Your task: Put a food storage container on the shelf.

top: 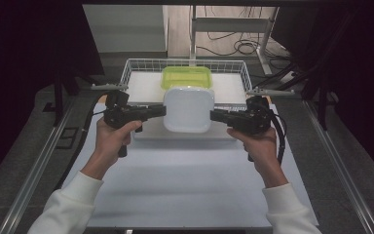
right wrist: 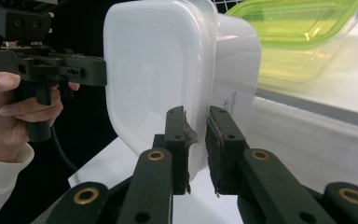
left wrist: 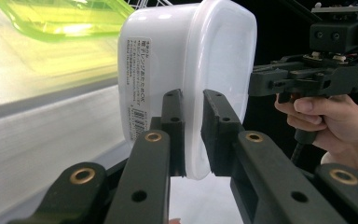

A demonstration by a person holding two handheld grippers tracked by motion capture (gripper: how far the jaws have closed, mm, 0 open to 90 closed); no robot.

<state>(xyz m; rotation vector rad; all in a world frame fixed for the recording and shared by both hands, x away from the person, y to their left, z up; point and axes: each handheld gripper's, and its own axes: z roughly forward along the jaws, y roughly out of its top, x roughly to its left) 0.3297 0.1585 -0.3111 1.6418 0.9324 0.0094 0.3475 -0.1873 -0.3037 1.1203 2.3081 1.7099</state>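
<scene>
**White tub held at both sides by two grippers**

White tub (top: 188, 109): square plastic container with rounded corners and a lid, milky and slightly see-through. A printed label with a barcode (left wrist: 140, 91) runs along one side wall. In the high view it sits at the middle of the table, over a pale raised slab (top: 185, 132), with a gripper at each of its side edges.

Left gripper (top: 159, 111): held in the person's left hand (top: 113, 139). In the left gripper view its two black jaws are closed on the tub's projecting rim, one jaw on each face of the rim.

Right gripper (top: 215, 116): held in the person's right hand (top: 255, 141). In the right gripper view its jaws are likewise closed on the rim at the opposite side. The pad on one jaw looks worn and ragged at its edge.

Green container (top: 187, 77): translucent yellow-green, shallow, lying in the wire basket (top: 135, 63) just behind the white tub.

Wire basket: white mesh, at the far end of the table, lined with a white sheet.

Table (top: 185, 185): white surface, bare in front of the slab.

Sleeves (top: 70, 207): white, at both forearms.
</scene>
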